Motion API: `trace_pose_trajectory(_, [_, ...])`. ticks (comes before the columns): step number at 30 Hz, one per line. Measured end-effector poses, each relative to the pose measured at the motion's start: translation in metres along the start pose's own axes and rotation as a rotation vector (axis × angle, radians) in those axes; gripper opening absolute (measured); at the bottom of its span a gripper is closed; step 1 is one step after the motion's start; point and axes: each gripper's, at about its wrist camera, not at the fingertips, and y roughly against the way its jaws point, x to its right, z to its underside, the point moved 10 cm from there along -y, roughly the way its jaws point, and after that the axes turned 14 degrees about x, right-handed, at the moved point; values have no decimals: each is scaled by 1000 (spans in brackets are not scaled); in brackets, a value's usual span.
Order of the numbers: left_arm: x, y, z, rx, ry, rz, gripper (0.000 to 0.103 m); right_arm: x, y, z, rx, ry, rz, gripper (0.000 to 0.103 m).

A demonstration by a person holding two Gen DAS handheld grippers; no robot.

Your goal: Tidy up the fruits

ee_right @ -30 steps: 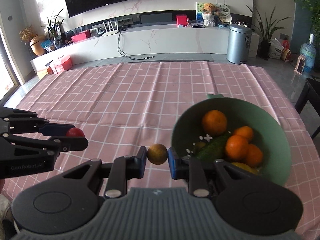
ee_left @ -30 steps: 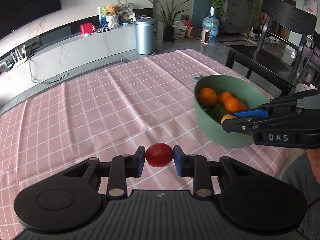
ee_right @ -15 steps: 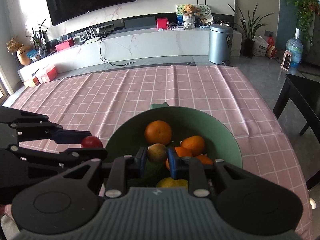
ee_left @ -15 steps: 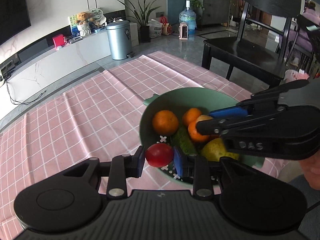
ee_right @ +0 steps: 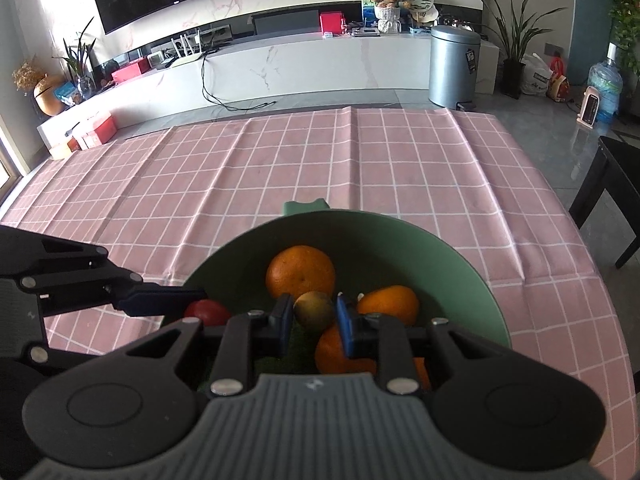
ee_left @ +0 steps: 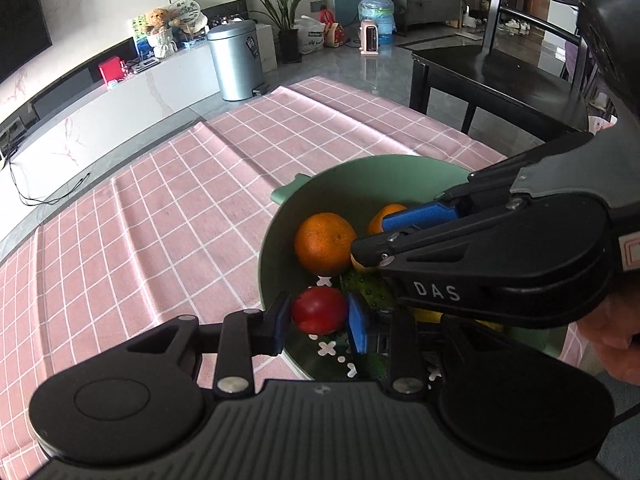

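A green bowl (ee_left: 360,162) on the pink checked cloth holds several oranges (ee_left: 324,244), a cucumber (ee_left: 364,284) and a yellow fruit. My left gripper (ee_left: 319,322) hangs just inside the bowl's near rim, shut on a round red fruit (ee_left: 319,311). From the right, my right gripper (ee_left: 368,236) reaches over the oranges. In the right wrist view the right gripper (ee_right: 314,318) is shut on a small brownish-yellow fruit (ee_right: 314,311) above the bowl (ee_right: 400,224). There the left gripper (ee_right: 196,304) comes in from the left with the red fruit (ee_right: 208,312).
The pink tablecloth (ee_right: 320,168) stretches far and left of the bowl. A black chair (ee_left: 500,80) stands past the table's right edge. A person's hand (ee_left: 612,332) holds the right gripper. A metal bin (ee_right: 454,66) and a low white cabinet stand on the floor beyond.
Both grippers have travelled from over the bare cloth to over the bowl and sunk toward its contents, each still carrying its fruit. The bowl has not moved.
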Motion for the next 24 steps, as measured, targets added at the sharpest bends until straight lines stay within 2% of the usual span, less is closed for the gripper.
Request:
trace_pose_trajectory(2, [-1,2,-2,3,13,2,39,-3,2,-2,1,4,-1,21])
trace_pose_trajectory(8, [-3,18,-10,25,19,-1,39,-5,14,-10,16,15,10,21])
trace_pose_trajectory(12, [-7,31,-17,41,59,-2,39,-7,28,-19,32,18,25,21])
trace_pose_trajectory(24, [-3,84,-46,107,117,-5,39,-18,105,-52,116,65,81,21])
